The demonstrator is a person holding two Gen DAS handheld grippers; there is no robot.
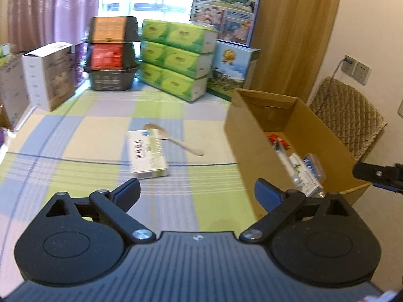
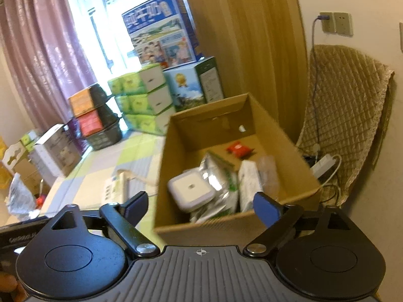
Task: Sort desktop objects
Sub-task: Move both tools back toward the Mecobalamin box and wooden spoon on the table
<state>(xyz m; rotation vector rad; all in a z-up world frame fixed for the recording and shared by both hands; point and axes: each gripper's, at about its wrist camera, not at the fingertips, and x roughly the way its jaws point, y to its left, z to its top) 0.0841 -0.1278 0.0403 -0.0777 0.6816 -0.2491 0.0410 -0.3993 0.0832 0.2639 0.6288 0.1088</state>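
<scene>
The white-and-green box point(image 1: 147, 153) lies just ahead of the left gripper point(image 1: 197, 193), spread wide and empty.

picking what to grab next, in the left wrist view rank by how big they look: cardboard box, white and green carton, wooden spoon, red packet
1. cardboard box
2. white and green carton
3. wooden spoon, partly hidden behind the carton
4. red packet, mostly hidden, deep in the box, so its rank is unsure

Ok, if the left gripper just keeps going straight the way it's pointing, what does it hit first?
Probably the white and green box lying on the checked tablecloth, just left of centre between the open left gripper; depth is uncertain.
</scene>
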